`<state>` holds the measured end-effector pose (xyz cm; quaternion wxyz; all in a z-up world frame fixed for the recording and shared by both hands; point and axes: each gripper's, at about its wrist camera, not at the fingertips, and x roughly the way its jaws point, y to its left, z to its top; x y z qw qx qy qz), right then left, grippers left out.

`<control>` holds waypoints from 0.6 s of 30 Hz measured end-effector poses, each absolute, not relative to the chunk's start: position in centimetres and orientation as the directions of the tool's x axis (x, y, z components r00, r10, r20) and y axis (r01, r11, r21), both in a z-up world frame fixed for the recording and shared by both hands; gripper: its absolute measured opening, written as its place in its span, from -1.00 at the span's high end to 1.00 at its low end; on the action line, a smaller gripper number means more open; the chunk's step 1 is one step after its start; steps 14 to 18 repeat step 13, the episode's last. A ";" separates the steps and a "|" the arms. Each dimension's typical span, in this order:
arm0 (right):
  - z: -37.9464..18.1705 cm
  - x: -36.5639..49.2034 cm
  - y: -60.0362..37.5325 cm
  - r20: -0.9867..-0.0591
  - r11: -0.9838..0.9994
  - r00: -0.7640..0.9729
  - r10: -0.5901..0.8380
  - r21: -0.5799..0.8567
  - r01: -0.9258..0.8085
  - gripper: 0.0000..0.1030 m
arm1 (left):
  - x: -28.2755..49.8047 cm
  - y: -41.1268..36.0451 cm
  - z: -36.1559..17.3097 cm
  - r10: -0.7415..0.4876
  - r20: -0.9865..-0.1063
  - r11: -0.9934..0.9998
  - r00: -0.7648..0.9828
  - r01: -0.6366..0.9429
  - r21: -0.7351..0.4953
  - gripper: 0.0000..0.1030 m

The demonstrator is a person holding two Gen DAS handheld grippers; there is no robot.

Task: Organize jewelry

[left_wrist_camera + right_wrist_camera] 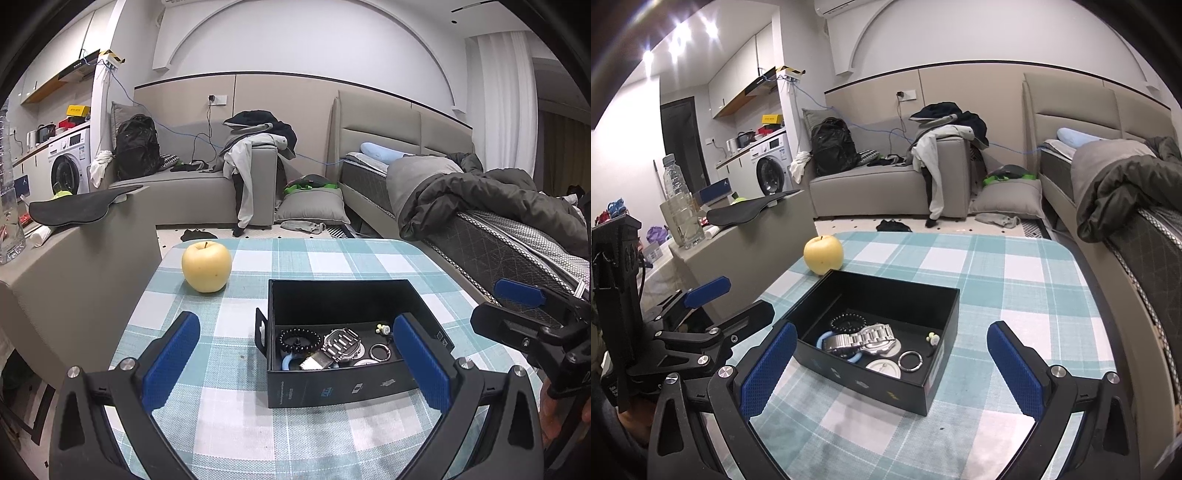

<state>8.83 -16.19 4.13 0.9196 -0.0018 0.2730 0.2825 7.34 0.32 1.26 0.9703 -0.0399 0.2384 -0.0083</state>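
Both grippers, left (295, 365) and right (890, 369), are hovering before the box (332, 384), jaws spread wide, gripping nothing; watch (338, 347) is lying inside the box.

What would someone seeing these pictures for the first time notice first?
Probably the open black rectangular box in the middle of the teal-and-white checked tablecloth, holding a silver metal-link watch, a black beaded bracelet and a silver ring. Next, the round yellow apple just behind the box. Both open blue-padded grippers, left gripper and right gripper, frame the scene.
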 end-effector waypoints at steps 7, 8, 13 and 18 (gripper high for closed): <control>4.1 8.8 -16.2 -0.503 0.840 0.691 0.519 0.150 -0.521 -1.00 | 7.3 0.3 1.0 -0.037 -0.466 0.997 0.884 -0.001 -0.080 -0.97; 4.1 8.8 -16.2 -0.504 0.840 0.690 0.519 0.151 -0.522 -1.00 | 7.3 0.4 1.0 -0.037 -0.466 0.997 0.884 -0.001 -0.080 -0.97; 4.1 8.8 -16.2 -0.507 0.839 0.687 0.520 0.151 -0.524 -1.00 | 7.3 0.3 0.9 -0.037 -0.470 0.997 0.882 0.000 -0.079 -0.97; 4.1 8.8 -16.2 -0.507 0.839 0.687 0.520 0.151 -0.524 -1.00 | 7.3 0.3 0.9 -0.037 -0.470 0.997 0.882 0.000 -0.079 -0.97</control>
